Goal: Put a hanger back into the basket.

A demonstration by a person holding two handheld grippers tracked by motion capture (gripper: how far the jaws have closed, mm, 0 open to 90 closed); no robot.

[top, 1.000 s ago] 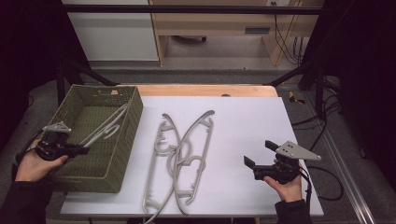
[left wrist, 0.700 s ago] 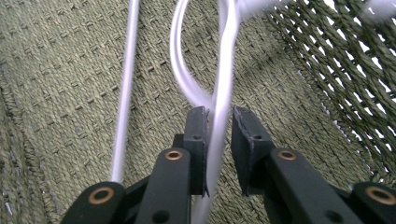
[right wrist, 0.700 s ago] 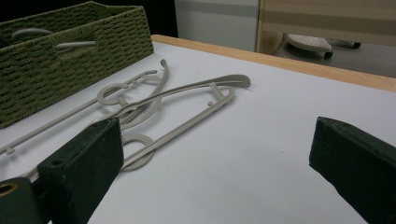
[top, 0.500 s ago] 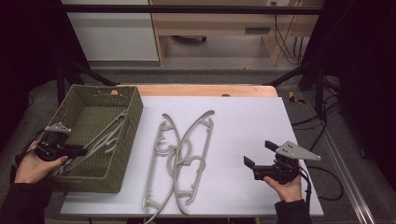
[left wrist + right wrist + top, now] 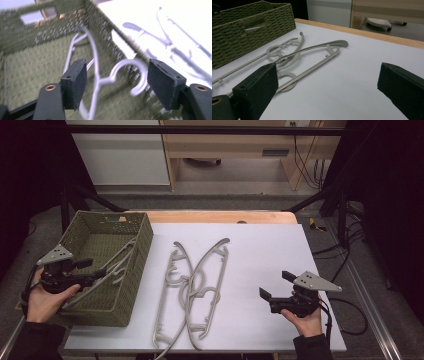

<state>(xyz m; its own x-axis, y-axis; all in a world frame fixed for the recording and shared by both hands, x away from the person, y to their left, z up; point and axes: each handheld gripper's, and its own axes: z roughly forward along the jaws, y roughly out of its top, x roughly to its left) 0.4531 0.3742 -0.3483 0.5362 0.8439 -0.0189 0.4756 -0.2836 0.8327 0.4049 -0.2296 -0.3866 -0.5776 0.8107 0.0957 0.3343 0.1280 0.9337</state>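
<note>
Here the hanger's hook [image 5: 130, 72] sits between the left gripper's [image 5: 117, 82] just-opening jaws

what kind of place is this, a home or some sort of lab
Most likely a lab or recording workspace, not a home: a white-topped table stands inside a black frame, loose cables hang behind it, and a person works with a hand-held gripper over it.
</note>
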